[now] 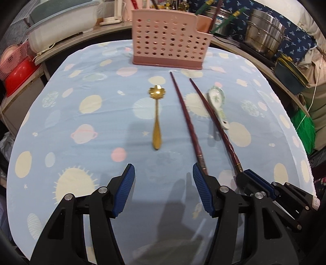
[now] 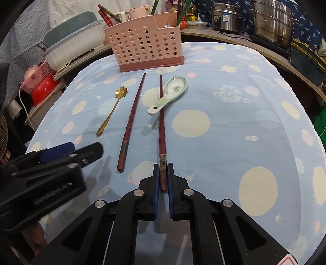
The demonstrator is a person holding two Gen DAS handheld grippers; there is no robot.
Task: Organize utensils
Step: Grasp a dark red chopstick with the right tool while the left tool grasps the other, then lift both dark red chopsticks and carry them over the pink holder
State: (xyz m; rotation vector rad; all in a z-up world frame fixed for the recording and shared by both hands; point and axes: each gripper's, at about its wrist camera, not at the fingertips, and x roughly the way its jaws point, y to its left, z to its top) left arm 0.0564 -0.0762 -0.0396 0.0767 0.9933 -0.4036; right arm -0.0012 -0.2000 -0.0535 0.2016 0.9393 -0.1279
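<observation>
Our right gripper (image 2: 163,173) has its jaws closed tight on the thick, gold-banded butt of the right chopstick (image 2: 162,122), the blue pads pressing it from both sides near the bench's near edge. That chopstick runs long and nearly straight away from us, its thin tip pointing at the pink utensil holder (image 2: 145,42) at the far edge. Just beside it, the white ceramic spoon (image 2: 170,91) lies across its far half, bowl up and toward the far right, handle end angled back to the near left and touching or overlapping the stick; we cannot tell which rests on which. Our left gripper (image 1: 164,190) holds its jaws about half open with nothing between them, only the patterned blue cloth (image 1: 81,126) of the bench below. The left chopstick (image 1: 187,120) lies on the cloth with its butt just by the right-hand pad of those jaws, its long axis leaning slightly left as it runs to the holder, tip far. Further left, well apart from the sticks, the gold spoon (image 1: 156,120) lies lengthwise too, its flower-shaped bowl toward the holder and its handle toward us. The holder stands upright at the middle of the far edge, with other chopsticks (image 2: 106,16) sticking out of it.
</observation>
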